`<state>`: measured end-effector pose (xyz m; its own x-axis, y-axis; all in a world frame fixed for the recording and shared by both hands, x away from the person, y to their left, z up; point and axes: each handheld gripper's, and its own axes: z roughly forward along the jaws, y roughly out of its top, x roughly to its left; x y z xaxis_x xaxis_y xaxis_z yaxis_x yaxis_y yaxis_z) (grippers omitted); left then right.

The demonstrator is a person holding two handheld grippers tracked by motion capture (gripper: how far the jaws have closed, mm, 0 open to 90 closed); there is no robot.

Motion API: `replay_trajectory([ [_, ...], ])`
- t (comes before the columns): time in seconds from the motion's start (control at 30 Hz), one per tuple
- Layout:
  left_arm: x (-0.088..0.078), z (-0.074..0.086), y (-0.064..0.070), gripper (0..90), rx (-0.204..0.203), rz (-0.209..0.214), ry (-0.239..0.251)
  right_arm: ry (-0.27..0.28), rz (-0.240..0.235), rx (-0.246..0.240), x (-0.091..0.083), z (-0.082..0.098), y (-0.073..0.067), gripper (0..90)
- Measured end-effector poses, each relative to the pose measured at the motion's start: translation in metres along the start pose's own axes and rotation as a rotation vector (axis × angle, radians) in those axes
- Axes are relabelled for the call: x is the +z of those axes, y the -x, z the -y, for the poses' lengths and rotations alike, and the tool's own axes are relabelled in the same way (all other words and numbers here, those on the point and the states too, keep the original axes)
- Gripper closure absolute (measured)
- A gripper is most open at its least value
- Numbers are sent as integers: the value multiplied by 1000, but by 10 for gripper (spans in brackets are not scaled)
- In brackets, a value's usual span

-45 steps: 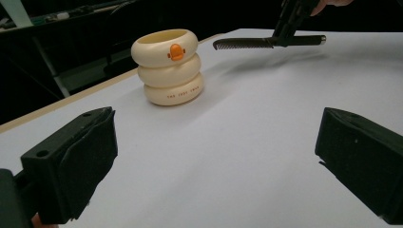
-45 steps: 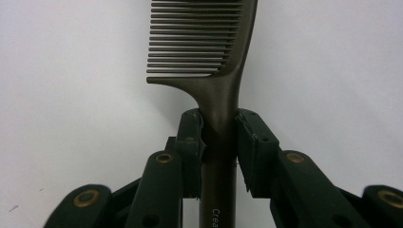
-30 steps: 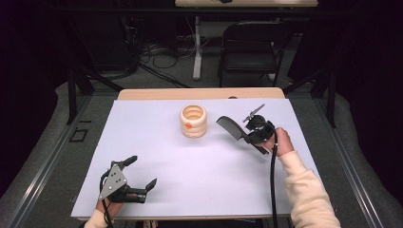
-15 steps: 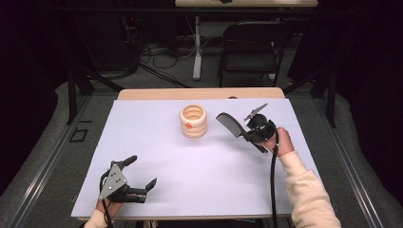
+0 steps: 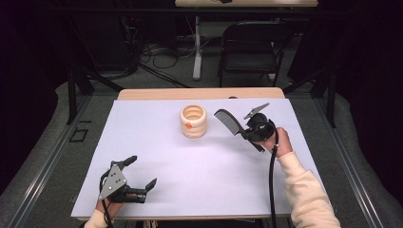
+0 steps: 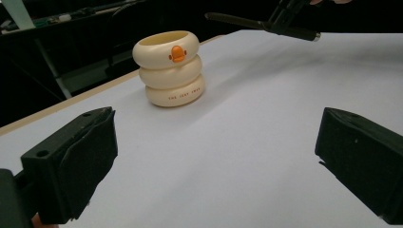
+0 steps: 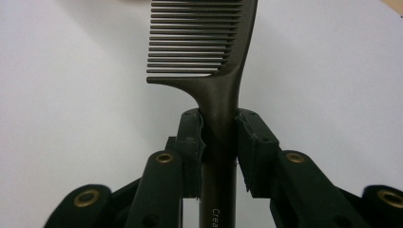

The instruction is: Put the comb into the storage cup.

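Note:
A cream holder [image 5: 193, 120] shaped like stacked rings, with a small orange duck bill on its side, stands upright on the white table sheet [image 5: 204, 171]. It also appears in the left gripper view [image 6: 168, 68]. Just right of the holder, my right gripper [image 5: 248, 129] is shut on the handle of a black comb [image 5: 229, 122], held above the sheet with its teeth pointing toward the holder. In the right gripper view both pads clamp the comb [image 7: 215, 71] at its neck. My left gripper [image 5: 141, 173] rests near the front left edge, jaws wide apart with nothing between them.
A wooden table edge [image 5: 199, 93] runs along the back of the sheet. Behind the table stand a black chair [image 5: 254, 47] and a desk leg with cables on the floor. Dark rails flank both sides.

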<state>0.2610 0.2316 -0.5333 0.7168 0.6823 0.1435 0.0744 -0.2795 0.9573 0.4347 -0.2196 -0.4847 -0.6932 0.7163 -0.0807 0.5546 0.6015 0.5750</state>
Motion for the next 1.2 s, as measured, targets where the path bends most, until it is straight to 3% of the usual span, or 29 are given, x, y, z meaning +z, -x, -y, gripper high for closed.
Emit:
replay_trajectory([
  [1.2,0,0,0,3,7,2,1,131,4,19,-7,-5,-6,719],
])
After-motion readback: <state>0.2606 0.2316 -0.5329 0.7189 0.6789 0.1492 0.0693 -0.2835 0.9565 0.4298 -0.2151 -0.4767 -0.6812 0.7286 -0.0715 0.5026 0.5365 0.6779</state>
